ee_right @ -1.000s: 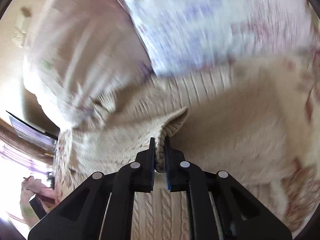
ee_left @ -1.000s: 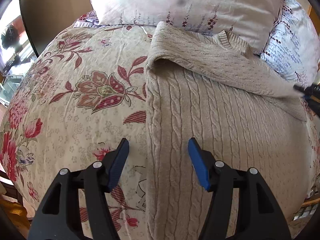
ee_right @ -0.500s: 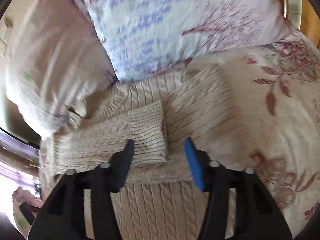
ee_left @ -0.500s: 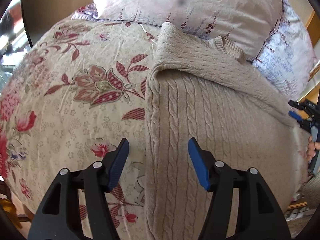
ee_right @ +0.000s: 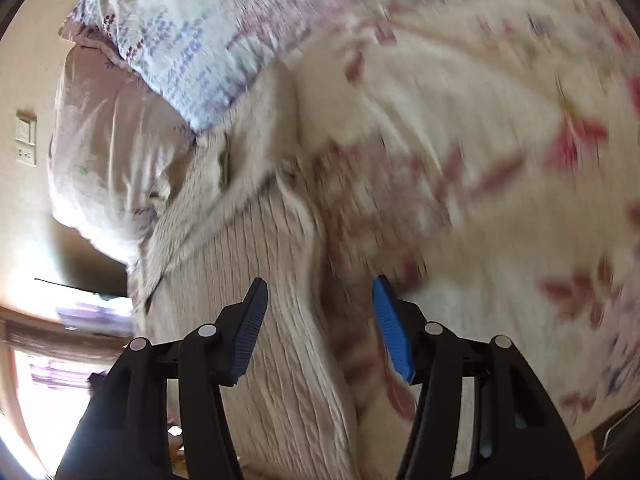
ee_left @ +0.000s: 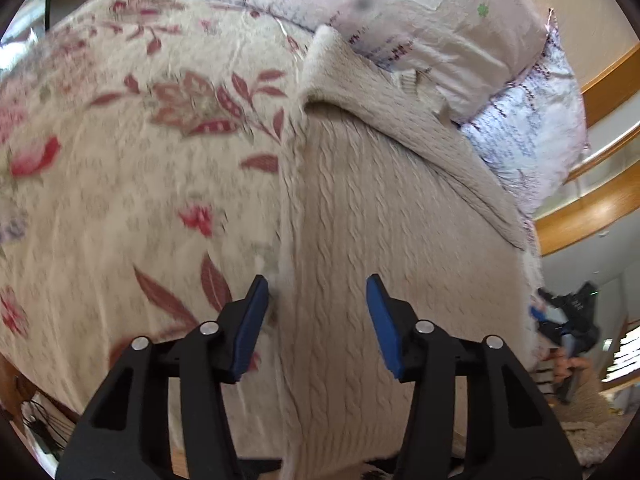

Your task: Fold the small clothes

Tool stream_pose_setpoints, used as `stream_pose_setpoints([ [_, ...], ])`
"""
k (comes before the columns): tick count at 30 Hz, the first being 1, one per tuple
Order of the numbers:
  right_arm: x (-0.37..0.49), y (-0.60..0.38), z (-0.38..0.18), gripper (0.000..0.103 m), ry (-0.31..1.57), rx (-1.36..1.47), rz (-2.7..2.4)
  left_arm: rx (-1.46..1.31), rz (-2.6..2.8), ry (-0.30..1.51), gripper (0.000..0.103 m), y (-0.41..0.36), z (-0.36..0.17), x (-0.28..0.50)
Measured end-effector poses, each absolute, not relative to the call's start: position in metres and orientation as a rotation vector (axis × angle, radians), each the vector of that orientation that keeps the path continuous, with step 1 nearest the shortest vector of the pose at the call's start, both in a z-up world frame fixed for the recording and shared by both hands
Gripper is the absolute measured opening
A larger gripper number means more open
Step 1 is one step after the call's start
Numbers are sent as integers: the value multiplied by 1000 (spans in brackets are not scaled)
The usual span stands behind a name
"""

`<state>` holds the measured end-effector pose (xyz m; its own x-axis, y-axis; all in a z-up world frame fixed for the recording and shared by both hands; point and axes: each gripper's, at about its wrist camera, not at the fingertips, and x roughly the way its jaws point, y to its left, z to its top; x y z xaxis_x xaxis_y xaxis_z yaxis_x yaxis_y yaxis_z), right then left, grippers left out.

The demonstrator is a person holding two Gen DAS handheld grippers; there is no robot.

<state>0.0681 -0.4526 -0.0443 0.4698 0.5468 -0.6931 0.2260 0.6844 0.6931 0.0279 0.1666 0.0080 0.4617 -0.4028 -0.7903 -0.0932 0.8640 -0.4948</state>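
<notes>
- left gripper point(ee_left: 316, 320), bottom centre of its frame, jaws spread wide over the sweater's left edge, holding nothing.
- right gripper point(ee_right: 320, 324), bottom centre, likewise spread and empty.
- beige cable-knit sweater point(ee_left: 380, 220) lies mid-frame on the floral bedspread point(ee_left: 120, 160), sleeve folded across.
- pillows point(ee_left: 420, 12) at top.

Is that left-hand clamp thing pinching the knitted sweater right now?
No: the left gripper is wide open, its blue pads spread on either side of the sweater edge without closing on it.
</notes>
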Motion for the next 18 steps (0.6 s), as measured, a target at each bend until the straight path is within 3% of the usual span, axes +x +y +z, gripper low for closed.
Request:
stream_pose_setpoints([
  [10,14,-421,-68,54,1183,997,550,-659,-369,1149,42,160,-4,-6],
  [18,-12,-393,-71,32,1328,867,657,-683,-406,1204,32,148,-8,-27],
])
